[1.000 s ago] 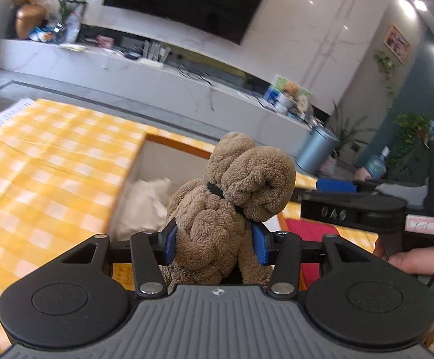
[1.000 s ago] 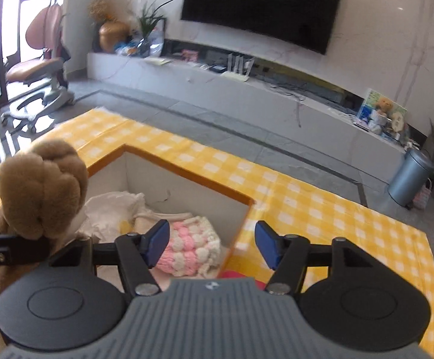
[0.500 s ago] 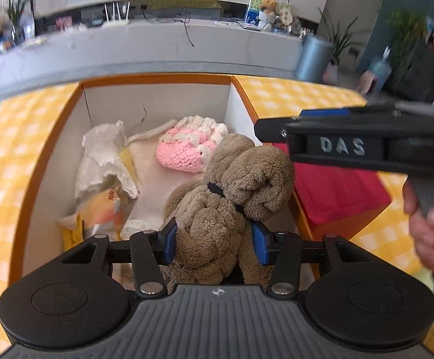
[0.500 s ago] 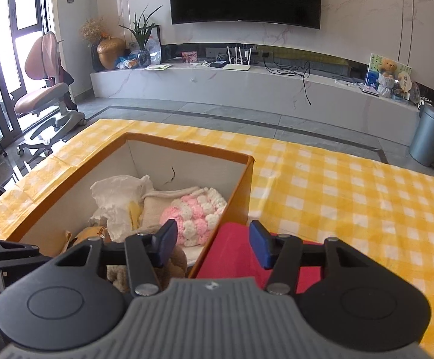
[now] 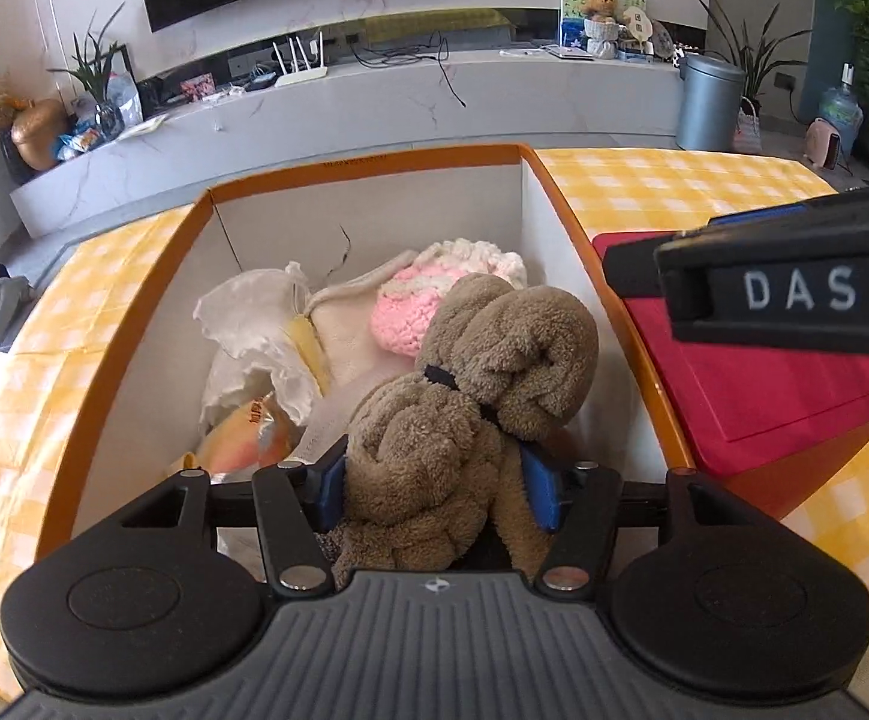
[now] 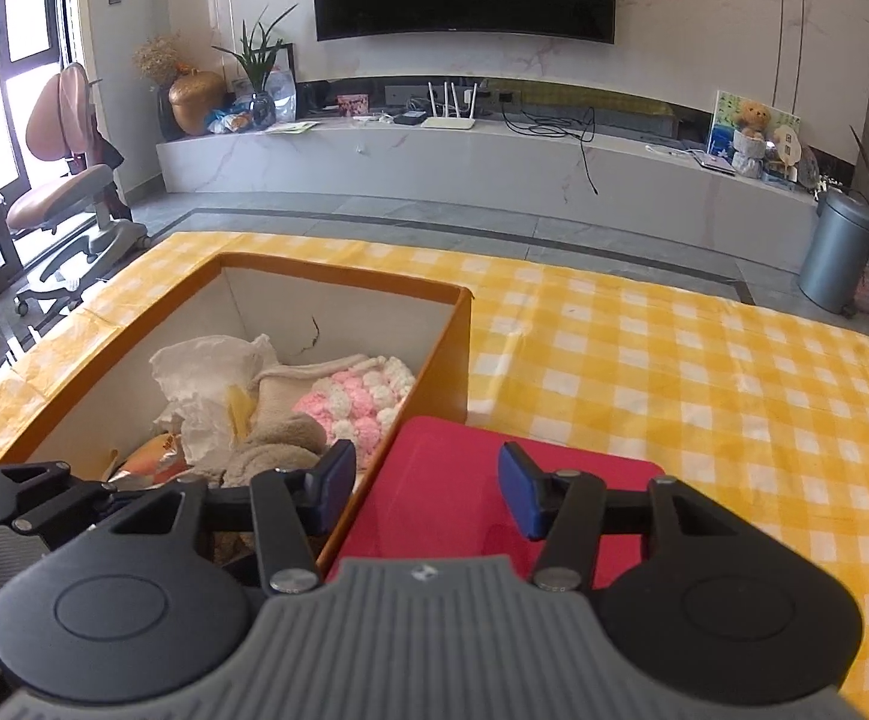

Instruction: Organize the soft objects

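My left gripper (image 5: 434,492) is shut on a brown plush toy (image 5: 464,396) and holds it inside the near end of an orange box (image 5: 362,163). The toy also shows in the right wrist view (image 6: 281,450), low in the box (image 6: 338,276). In the box lie a pink and white knitted piece (image 5: 410,312), a cream cloth (image 5: 254,324) and an orange packet (image 5: 236,444). My right gripper (image 6: 428,489) is open and empty above a red lid (image 6: 464,492) beside the box's right wall. Its finger crosses the left wrist view (image 5: 794,294).
The box and red lid (image 5: 764,384) rest on a yellow checked tablecloth (image 6: 674,384). Beyond it are a grey floor, a white TV bench (image 6: 464,162), a grey bin (image 6: 836,252) and a desk chair (image 6: 68,192) at the left.
My left gripper has carried the plush toy from above the table over the box and lowered it inside. My right gripper has shifted right, over the red lid, and stays open.
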`<state>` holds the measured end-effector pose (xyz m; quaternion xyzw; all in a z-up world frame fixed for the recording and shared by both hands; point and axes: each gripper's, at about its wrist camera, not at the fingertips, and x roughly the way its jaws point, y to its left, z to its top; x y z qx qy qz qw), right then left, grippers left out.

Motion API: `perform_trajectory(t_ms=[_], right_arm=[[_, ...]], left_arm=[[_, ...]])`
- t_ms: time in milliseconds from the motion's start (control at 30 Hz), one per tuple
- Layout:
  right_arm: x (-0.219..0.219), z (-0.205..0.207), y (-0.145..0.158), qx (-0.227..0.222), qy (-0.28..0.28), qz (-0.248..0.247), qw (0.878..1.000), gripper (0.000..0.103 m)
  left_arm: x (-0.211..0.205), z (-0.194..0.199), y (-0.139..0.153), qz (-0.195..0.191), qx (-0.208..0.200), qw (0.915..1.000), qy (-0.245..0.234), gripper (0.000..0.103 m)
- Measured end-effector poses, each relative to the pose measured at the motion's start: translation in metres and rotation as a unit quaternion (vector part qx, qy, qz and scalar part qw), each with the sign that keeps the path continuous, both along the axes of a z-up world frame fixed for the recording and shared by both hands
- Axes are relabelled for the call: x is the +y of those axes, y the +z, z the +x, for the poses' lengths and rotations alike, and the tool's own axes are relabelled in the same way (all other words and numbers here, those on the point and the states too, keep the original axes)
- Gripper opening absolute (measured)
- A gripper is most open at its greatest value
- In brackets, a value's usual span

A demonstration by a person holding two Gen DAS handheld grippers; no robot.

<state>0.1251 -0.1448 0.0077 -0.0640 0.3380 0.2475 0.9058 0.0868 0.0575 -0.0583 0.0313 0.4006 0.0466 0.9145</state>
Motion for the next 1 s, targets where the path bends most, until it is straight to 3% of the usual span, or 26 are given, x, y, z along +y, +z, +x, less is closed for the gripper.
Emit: perform_trajectory(t_ms=[133, 200, 267, 333, 500, 600, 733, 1000], right_arm=[[-0.001, -0.003, 0.001, -0.002, 0.000, 0.002, 1.000, 0.054], [-0.004, -0.006, 0.006, -0.008, -0.005, 0.009, 1.000, 0.061], [-0.011, -0.010, 0.014, -0.019, -0.015, 0.020, 1.000, 0.069], [-0.018, -0.014, 0.025, -0.035, -0.031, 0.024, 0.999, 0.079], [-0.043, -0.032, 0.047, -0.075, -0.074, 0.026, 0.994, 0.090], [-0.058, -0.045, 0.050, -0.093, -0.106, 0.025, 0.990, 0.090], [-0.070, -0.062, 0.037, -0.101, -0.136, 0.002, 0.985, 0.090], [-0.061, -0.071, 0.017, -0.092, -0.126, -0.001, 0.988, 0.090]], left_arm=[[0.000, -0.005, 0.003, -0.003, -0.002, 1.0000, -0.001, 0.070], [-0.002, -0.012, 0.009, 0.002, -0.009, 0.9999, -0.005, 0.072], [-0.006, -0.020, 0.015, 0.015, -0.024, 0.9992, -0.027, 0.092], [-0.011, -0.032, 0.024, 0.018, -0.053, 0.9976, -0.041, 0.093], [-0.017, -0.056, 0.048, 0.009, -0.114, 0.9923, -0.047, 0.093], [-0.015, -0.065, 0.058, -0.014, -0.166, 0.9851, -0.043, 0.094], [-0.011, -0.070, 0.069, -0.057, -0.205, 0.9765, -0.033, 0.094], [-0.020, -0.070, 0.069, -0.063, -0.234, 0.9701, -0.007, 0.095]])
